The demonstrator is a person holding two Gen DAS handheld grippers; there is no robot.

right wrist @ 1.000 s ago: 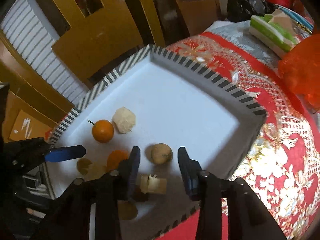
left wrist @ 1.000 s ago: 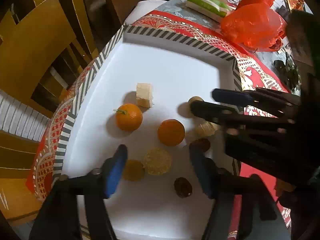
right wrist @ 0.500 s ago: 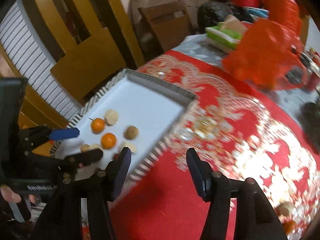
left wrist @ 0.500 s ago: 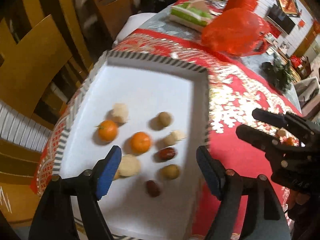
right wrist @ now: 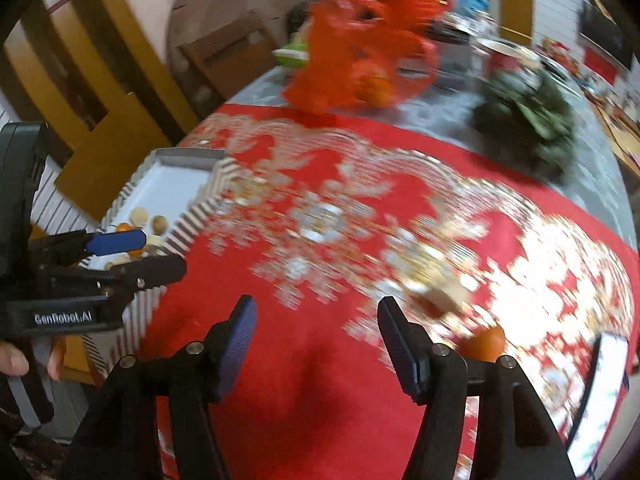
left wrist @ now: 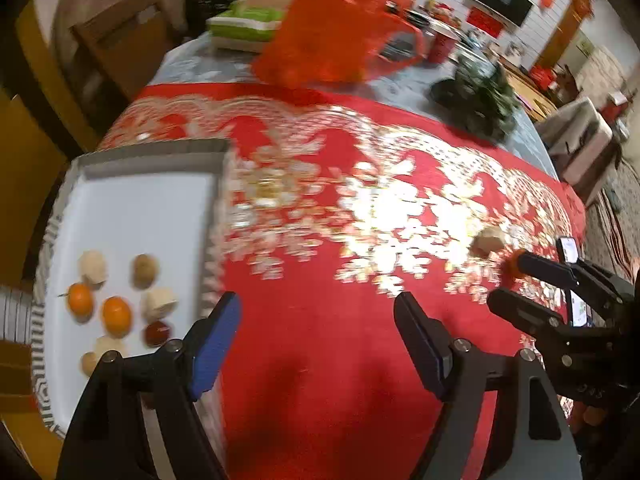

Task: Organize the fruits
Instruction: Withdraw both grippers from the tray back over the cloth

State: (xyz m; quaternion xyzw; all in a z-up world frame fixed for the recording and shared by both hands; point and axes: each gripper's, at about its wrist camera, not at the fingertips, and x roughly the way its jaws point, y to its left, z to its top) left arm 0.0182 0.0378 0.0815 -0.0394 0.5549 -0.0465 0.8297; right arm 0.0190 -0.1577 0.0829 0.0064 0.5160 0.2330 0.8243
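Observation:
A white tray [left wrist: 132, 216] with a striped rim sits at the table's left and holds several fruits: two small oranges [left wrist: 116, 315], pale pieces [left wrist: 93, 266], a brown round fruit [left wrist: 145, 266] and a red date [left wrist: 157, 332]. My left gripper [left wrist: 316, 332] is open and empty above the red cloth, right of the tray. My right gripper [right wrist: 314, 334] is open and empty over the cloth. A pale fruit piece [right wrist: 446, 295] and a small orange [right wrist: 484, 343] lie on the cloth just right of the right gripper; they also show in the left wrist view [left wrist: 489, 240].
A red and gold cloth [left wrist: 360, 208] covers the table. A red plastic bag [left wrist: 340, 28], a green and white box [left wrist: 248, 26] and dark green leaves [left wrist: 476, 96] stand at the back. A phone [right wrist: 600, 392] lies at the right edge. Wooden chairs [right wrist: 100, 152] stand left.
Both grippers have swung right, away from the tray and out over the red cloth. The tray has slid to the left of both views. Both stay open and empty.

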